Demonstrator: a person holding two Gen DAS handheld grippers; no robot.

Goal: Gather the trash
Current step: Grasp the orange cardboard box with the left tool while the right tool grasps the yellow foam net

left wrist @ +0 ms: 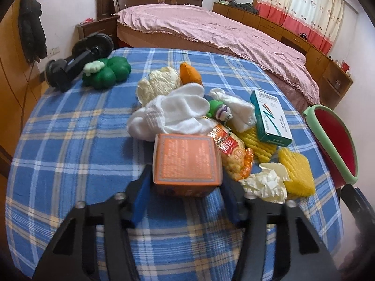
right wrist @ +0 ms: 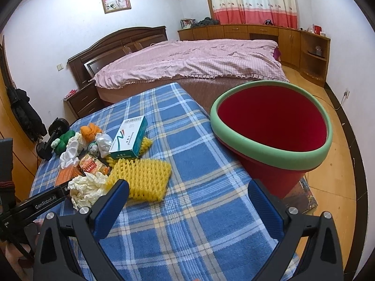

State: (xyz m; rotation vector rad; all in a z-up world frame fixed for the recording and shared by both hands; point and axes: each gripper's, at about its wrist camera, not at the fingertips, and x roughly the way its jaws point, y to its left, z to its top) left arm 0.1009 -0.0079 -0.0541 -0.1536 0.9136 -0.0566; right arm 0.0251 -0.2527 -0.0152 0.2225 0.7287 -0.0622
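Barely started, by the look of it. The red bin (right wrist: 274,126) with the green rim stands at the right edge of the blue plaid table (right wrist: 187,210), and as far as its inside shows, nothing is in it yet.

The left gripper (left wrist: 186,187) has its blue pads on both sides of the orange box (left wrist: 186,159), which sits at the near end of the pile; the jaws look clamped on it, box not lifted yet as far as I can tell. The right gripper (right wrist: 187,201) hangs jaws wide apart over bare cloth between pile and bin, holding nothing.

Still to collect: crumpled paper (left wrist: 267,182), yellow foam net (left wrist: 296,175), second yellow net (left wrist: 257,145) under the teal box (left wrist: 271,119), snack wrapper (left wrist: 232,152).

Mixed into the same heap are things that are likely not trash: white socks (left wrist: 173,114), small green figure (left wrist: 218,110), orange plush (left wrist: 189,73), green clover toy (left wrist: 107,71) farther back. The wrapper touches the orange box's right side and socks lie right behind it, so a lift could drag them. Black stand (left wrist: 77,63) at the far left edge, well apart.
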